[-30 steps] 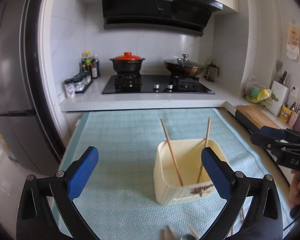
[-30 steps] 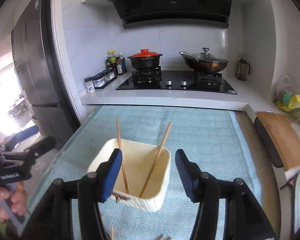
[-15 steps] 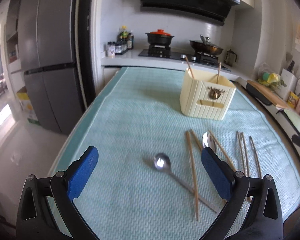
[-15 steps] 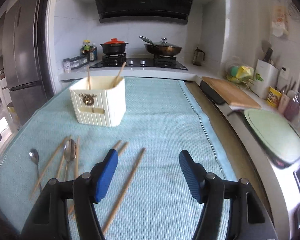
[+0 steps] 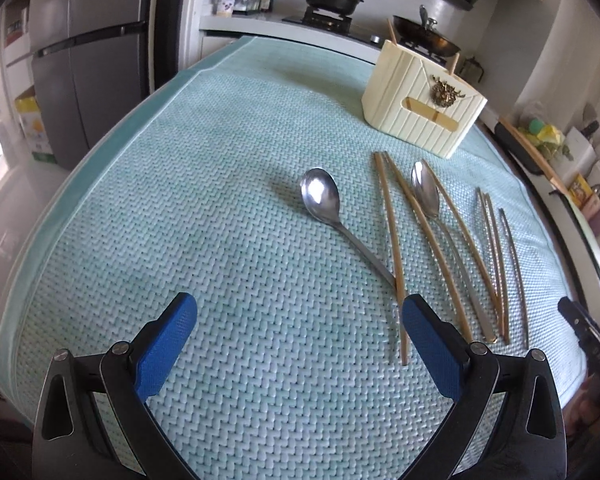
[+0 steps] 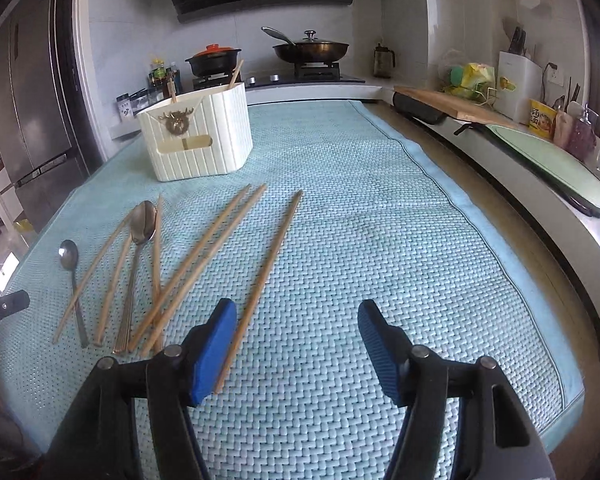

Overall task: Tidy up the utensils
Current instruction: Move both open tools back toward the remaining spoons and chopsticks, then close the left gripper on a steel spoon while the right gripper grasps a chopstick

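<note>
A cream utensil holder [image 5: 420, 108] [image 6: 198, 140] stands at the far side of the teal mat [image 5: 220, 200], with two chopsticks upright in it. On the mat lie a steel spoon [image 5: 320, 196], a second spoon [image 5: 426, 192] and several wooden chopsticks [image 5: 388, 220]. My left gripper [image 5: 296, 312] hovers open low over the mat, and the first spoon's handle end lies just ahead of its right finger. My right gripper [image 6: 296, 312] is open with nothing between its fingers. A lone chopstick [image 6: 274, 256] runs past its left finger [image 6: 216, 340].
Behind the mat are a stove with a red-lidded pot [image 6: 214, 60] and a wok [image 6: 310, 50]. A fridge [image 5: 80, 60] stands on the left. A counter with a cutting board [image 6: 452, 102] and a green tray [image 6: 556, 164] lines the right edge.
Both grippers drew back from above the holder and sank toward the mat's near end. The loose spoons and chopsticks now lie close in front of them. Both stay open and empty.
</note>
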A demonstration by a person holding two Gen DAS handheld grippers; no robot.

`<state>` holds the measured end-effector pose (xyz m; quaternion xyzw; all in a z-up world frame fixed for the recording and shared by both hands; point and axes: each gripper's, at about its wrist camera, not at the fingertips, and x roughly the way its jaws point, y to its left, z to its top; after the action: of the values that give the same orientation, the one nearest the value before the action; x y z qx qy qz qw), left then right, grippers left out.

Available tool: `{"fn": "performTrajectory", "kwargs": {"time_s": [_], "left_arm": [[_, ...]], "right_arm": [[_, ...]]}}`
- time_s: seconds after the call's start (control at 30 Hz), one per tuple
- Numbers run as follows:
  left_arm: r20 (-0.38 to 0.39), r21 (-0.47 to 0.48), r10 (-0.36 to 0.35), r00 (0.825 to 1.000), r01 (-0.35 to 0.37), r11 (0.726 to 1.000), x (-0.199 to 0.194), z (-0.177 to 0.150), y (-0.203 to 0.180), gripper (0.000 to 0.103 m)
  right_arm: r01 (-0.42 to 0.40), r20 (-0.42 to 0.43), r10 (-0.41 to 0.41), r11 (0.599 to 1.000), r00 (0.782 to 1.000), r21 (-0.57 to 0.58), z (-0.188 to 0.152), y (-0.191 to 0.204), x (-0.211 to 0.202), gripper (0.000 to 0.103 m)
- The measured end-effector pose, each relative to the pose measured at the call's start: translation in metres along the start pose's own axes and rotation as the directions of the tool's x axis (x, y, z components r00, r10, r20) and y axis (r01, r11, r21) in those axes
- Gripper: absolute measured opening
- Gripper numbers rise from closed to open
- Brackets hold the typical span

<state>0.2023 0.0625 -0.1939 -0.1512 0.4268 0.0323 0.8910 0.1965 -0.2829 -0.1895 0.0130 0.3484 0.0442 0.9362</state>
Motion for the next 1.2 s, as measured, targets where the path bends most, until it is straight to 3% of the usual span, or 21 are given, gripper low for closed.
{"fn": "performTrajectory", "kwargs": {"time_s": [0.1,0.43,0.63,0.83,0.9,1.03,1.1,1.2], "left_arm": [[-0.011,-0.01,0.009,1.0,-0.009,1.0,0.004,0.006,-0.003,0.102],[-0.007,-0.024,0.08,0.997,-0.081,0.996,0.037,0.042,-0.008,0.102],[-0.038,0.012,0.056,0.998,-0.056,0.998,0.055,0.055,-0.001,0.101],[-0.054,0.069,-0.01,0.998,0.014,0.997,0.069,0.066,-0.001,0.072],[-0.063,0.081,-0.05,0.997,0.055,0.995,0.071,0.069,-0.001,0.054],[-0.069,0.099,-0.098,0.993,0.104,0.99,0.074,0.068,-0.003,0.03],[-0.063,0.106,-0.104,0.993,0.11,0.988,0.074,0.066,-0.002,0.009],[-0.043,0.09,-0.13,0.991,0.134,0.987,0.07,0.062,0.002,0.006]], "right_arm": [[-0.008,-0.006,0.008,1.0,1.0,-0.008,-0.001,0.004,0.003,0.058],[-0.014,-0.025,0.014,1.0,1.0,0.009,0.0,-0.003,0.008,0.058],[-0.019,-0.048,0.021,0.999,0.999,0.025,0.003,-0.008,0.017,0.058],[-0.033,-0.058,0.034,0.999,0.998,0.017,0.003,-0.003,0.02,0.058],[-0.034,-0.057,0.035,0.999,0.998,0.013,0.003,-0.002,0.02,0.058],[-0.029,-0.058,0.03,1.0,0.998,0.008,0.003,-0.002,0.02,0.058],[-0.024,-0.06,0.025,1.0,0.998,0.01,0.003,-0.003,0.021,0.058],[-0.019,-0.064,0.02,1.0,0.998,0.011,0.004,-0.004,0.023,0.058]]}}
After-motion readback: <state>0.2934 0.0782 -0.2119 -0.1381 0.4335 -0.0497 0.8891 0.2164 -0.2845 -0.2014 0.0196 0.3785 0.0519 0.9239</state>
